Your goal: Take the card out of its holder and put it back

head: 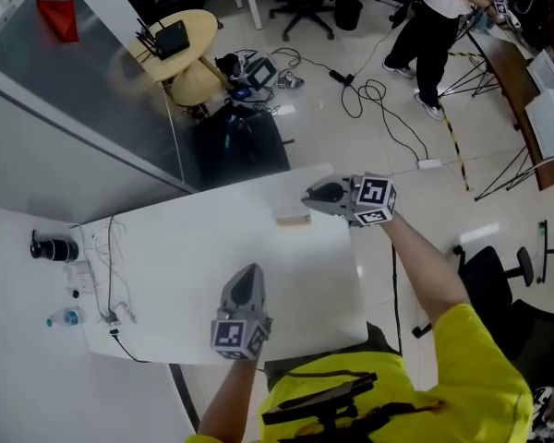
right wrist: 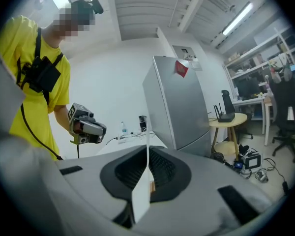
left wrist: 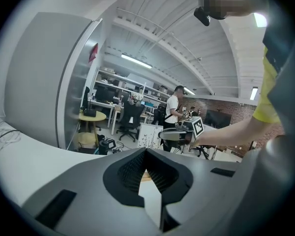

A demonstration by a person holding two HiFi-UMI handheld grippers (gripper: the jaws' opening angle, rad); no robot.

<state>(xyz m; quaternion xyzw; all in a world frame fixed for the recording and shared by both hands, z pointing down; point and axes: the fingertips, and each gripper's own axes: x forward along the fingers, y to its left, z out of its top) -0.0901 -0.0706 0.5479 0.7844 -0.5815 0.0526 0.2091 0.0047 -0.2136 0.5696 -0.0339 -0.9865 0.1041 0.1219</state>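
Note:
A small wooden card holder (head: 293,219) lies on the white table (head: 185,275) near its far edge. My right gripper (head: 310,196) hovers just right of and above the holder, shut on a white card (right wrist: 141,195) seen edge-on between the jaws. The holder (right wrist: 152,187) shows as a brown patch behind the card. My left gripper (head: 249,273) hangs over the near middle of the table, shut, with nothing in it. From the left gripper view, the holder (left wrist: 146,176) peeks past the jaws and the right gripper (left wrist: 174,133) is ahead.
A water bottle (head: 63,318), a black cylinder (head: 54,247) and loose cables (head: 111,275) sit at the table's left end. Beyond the table are a black chair (head: 240,146), a round wooden table (head: 171,44), floor cables and a standing person (head: 434,26). An office chair (head: 499,270) is on the right.

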